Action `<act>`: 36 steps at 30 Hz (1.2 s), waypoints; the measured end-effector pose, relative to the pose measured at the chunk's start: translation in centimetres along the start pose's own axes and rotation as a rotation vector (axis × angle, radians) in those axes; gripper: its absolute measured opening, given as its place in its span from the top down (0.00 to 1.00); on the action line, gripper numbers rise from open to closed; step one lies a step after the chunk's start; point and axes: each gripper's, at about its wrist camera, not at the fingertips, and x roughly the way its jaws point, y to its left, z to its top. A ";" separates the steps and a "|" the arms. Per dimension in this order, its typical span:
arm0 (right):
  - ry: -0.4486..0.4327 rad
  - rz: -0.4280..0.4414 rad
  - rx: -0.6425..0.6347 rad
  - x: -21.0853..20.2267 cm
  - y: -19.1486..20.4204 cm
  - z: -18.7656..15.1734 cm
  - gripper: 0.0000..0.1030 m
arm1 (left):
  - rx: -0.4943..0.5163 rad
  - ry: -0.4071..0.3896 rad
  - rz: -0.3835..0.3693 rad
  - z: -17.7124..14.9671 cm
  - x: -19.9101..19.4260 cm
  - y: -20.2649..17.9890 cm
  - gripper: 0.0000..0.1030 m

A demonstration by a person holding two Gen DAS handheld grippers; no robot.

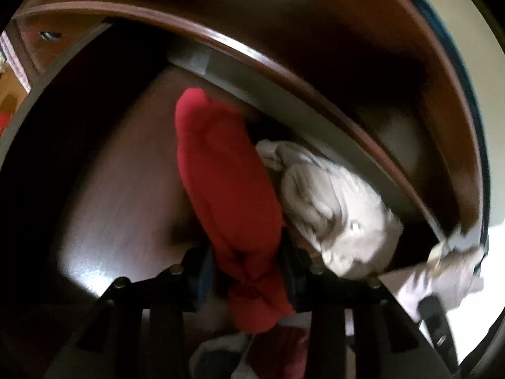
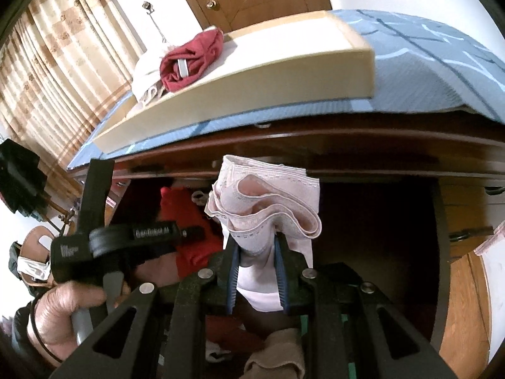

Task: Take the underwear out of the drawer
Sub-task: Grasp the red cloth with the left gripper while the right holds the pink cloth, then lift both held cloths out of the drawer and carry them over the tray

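Observation:
In the left wrist view a long red underwear (image 1: 221, 173) lies on the wooden floor of the open drawer (image 1: 120, 189). My left gripper (image 1: 249, 268) is shut on its near, bunched end. A crumpled pale garment (image 1: 331, 208) lies just right of it. In the right wrist view my right gripper (image 2: 255, 246) is shut on pale pink underwear (image 2: 268, 195), whose folded waistband stands up above the blue pads over the dark drawer (image 2: 372, 237). A hand (image 2: 63, 309) holds the left device (image 2: 110, 243) at lower left, over red cloth (image 2: 186, 214).
Above the drawer lies a bed with a blue sheet (image 2: 426, 63). On it rests a cream tray (image 2: 284, 63) with a maroon garment (image 2: 192, 60) and white cloth (image 2: 145, 72). The dark wooden frame (image 1: 252, 60) overhangs the drawer. Curtains (image 2: 63, 63) hang at left.

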 end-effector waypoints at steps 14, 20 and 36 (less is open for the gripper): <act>-0.034 -0.002 0.037 -1.5 0.9 -1.4 0.77 | 0.147 -0.066 0.011 -3.4 -3.8 -1.1 0.65; -0.057 -0.005 0.045 -2.3 1.5 -1.9 0.77 | 0.259 -0.120 0.046 -3.9 -5.5 -1.1 0.65; -0.117 -0.003 0.042 -4.6 3.7 -3.0 0.77 | 0.441 -0.281 -0.009 -6.8 -11.2 1.3 0.66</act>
